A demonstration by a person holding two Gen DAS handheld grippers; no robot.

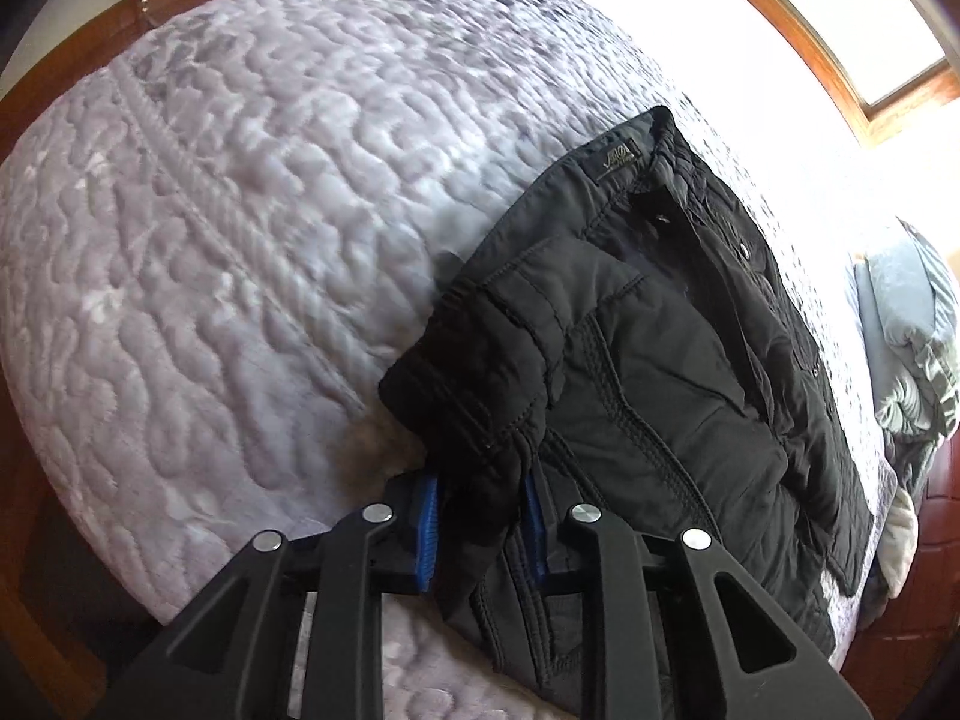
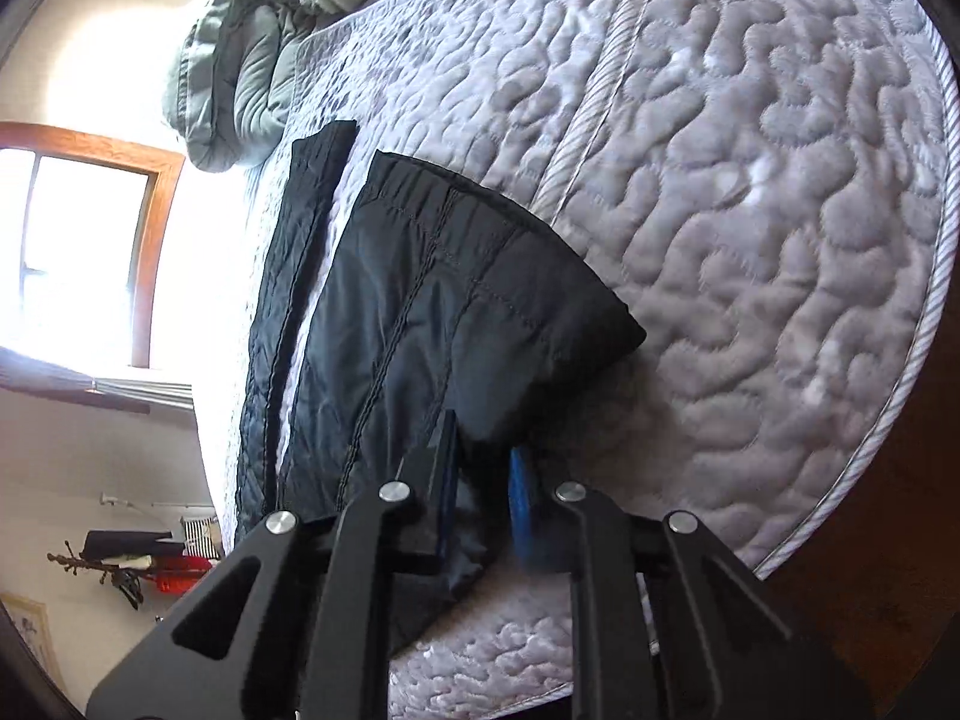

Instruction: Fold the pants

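Black pants [image 1: 648,360] spread flat on a quilted grey mattress [image 1: 240,210], waistband end toward the window [image 1: 864,18], snaps and a small dark woven label [image 1: 618,159] showing there. Gold script on that label, too small and blurry to read. Leg hems [image 2: 456,300] lying in the right wrist view, second leg [image 2: 300,276] just beside, strip of mattress between. Left gripper [image 1: 480,516] clamped on a bunched fold of pants fabric, blue pads [image 1: 427,531] pressing both sides. Right gripper [image 2: 483,498] likewise pinched on the hem edge. Rumpled grey-green bedding [image 2: 240,72] piled at the far end. Coat rack [image 2: 114,564] against the wall.
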